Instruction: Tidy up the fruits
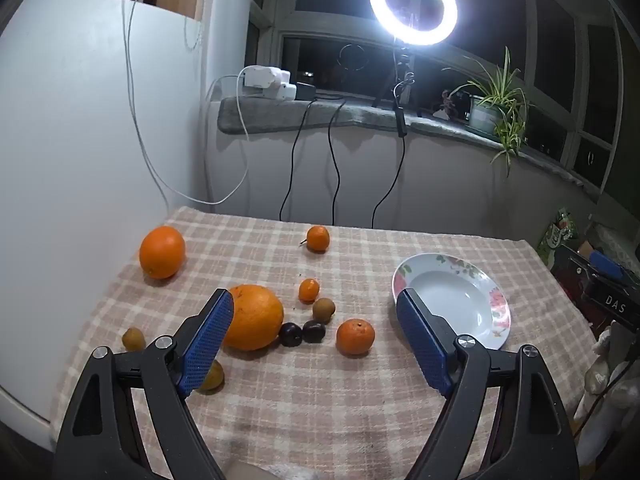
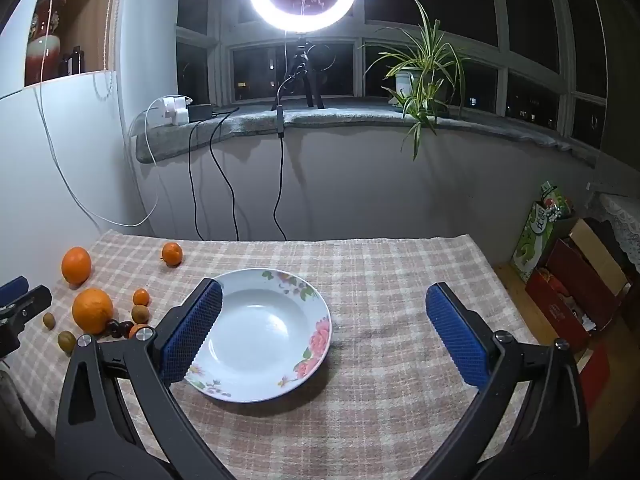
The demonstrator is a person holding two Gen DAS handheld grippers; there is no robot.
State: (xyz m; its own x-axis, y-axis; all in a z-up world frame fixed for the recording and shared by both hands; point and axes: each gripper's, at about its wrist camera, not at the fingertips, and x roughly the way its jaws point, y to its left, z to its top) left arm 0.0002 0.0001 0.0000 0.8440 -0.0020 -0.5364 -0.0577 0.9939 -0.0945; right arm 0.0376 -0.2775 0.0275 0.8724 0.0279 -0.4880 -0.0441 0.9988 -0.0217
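Both grippers, left [image 1: 314,342] and right [image 2: 322,330], gape empty; plate [image 2: 312,304] bare, fruit left of it; next I grab the mandarin [image 1: 355,336] nearest the plate.

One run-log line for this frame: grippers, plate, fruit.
left hand-held gripper: open, above fruit | right hand-held gripper: open, above plate | plate: empty | fruit: all on cloth, left of plate

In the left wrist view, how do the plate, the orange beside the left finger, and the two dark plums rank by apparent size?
1. plate
2. orange
3. two plums, which look alike; no ranking between them.
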